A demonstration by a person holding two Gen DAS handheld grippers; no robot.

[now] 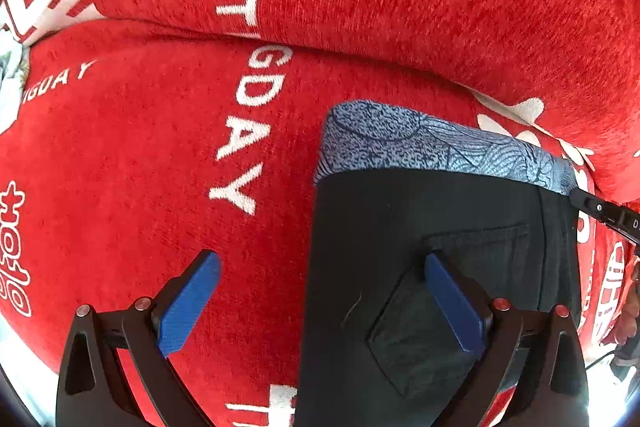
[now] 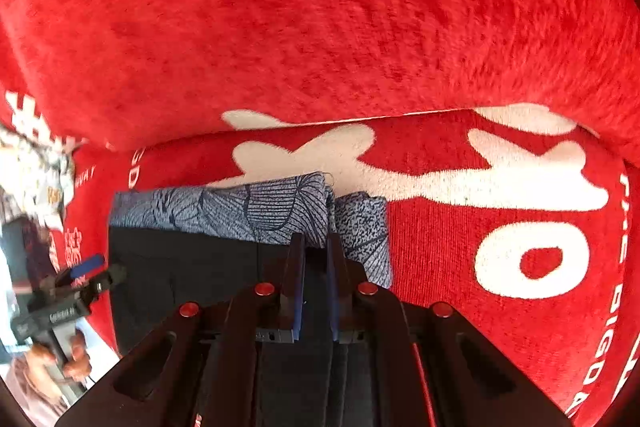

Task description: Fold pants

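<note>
We see the left hand-held gripper wide open over the black pants; the right hand-held gripper pinches their edge (red sofa beneath).

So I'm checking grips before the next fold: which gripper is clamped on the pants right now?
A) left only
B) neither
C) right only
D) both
C: the right gripper has its fingers nearly together with dark fabric of the pants between them, while the left gripper stands wide open over the pants' edge, holding nothing.
</note>
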